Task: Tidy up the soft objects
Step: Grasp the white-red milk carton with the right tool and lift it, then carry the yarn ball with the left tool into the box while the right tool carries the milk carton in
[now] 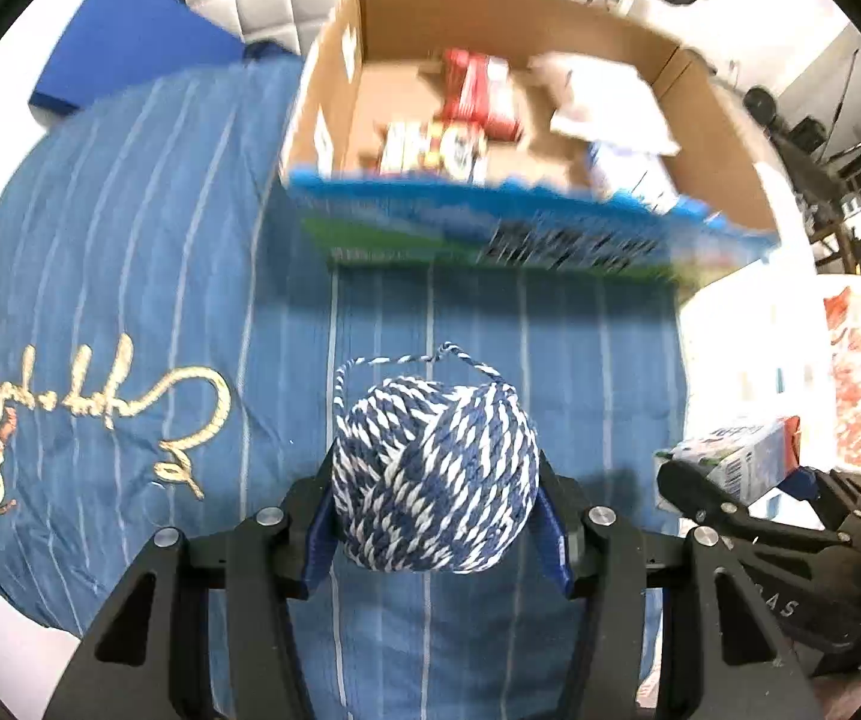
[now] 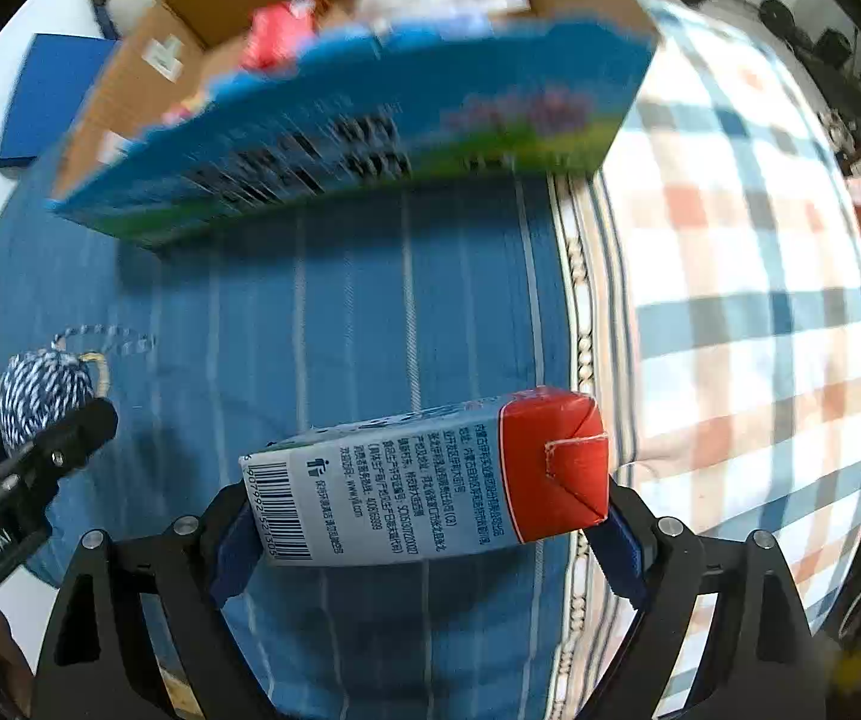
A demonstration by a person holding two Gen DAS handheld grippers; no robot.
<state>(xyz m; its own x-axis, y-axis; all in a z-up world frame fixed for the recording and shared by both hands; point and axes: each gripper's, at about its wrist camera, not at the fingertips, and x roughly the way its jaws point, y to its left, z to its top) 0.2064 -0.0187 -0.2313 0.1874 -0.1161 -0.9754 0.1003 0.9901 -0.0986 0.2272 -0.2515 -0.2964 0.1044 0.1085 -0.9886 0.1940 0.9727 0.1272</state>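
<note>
L claw [image 1: 436, 516] w/ yarn ball [image 1: 435, 474]; R claw [image 2: 424, 516] w/ carton [image 2: 424, 480]

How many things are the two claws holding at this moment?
2. The left claw holds the yarn ball; the right claw holds the drink carton lying sideways.

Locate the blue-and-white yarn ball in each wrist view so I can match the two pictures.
Left wrist view: the yarn ball sits bottom centre, clamped between the left gripper fingers.
Right wrist view: the yarn ball is at the far left edge, behind the left gripper's black finger; the right gripper holds a carton.
Shared landmark: the open cardboard box at the top of both views.
</note>
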